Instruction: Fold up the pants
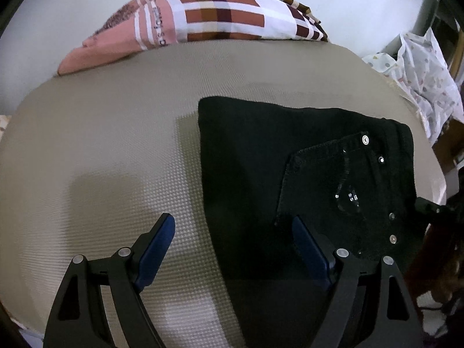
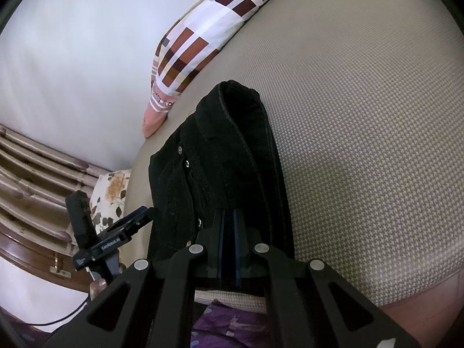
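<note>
On the beige woven mattress [image 1: 116, 145] in front of you lie the black pants [image 1: 304, 174], folded into a thick, squarish bundle with a back pocket and metal rivets facing up. Your left gripper [image 1: 233, 232] hangs above the bundle's left edge with its jaws spread wide: one blue finger [image 1: 158, 249] is over bare mattress, the other over the black cloth near the pocket, and neither visibly presses on anything. Your right gripper [image 2: 229, 226] has its jaws drawn together, pinching the near edge of the pants; the cloth rises from the pads and rolls away in a thick fold with seams showing. In the right wrist view, your left gripper sits off to the left of the bundle.

The mattress has a fine textured weave. At its far side, against a pale wall [image 1: 362, 5], rests a pillow [image 1: 208, 14] in a pink, white and brown check cover. To the right, a crumpled white spotted sheet [image 1: 420, 69] hangs past the mattress edge. A dark wooden frame [image 2: 32, 174] stands beyond the mattress's left side.
</note>
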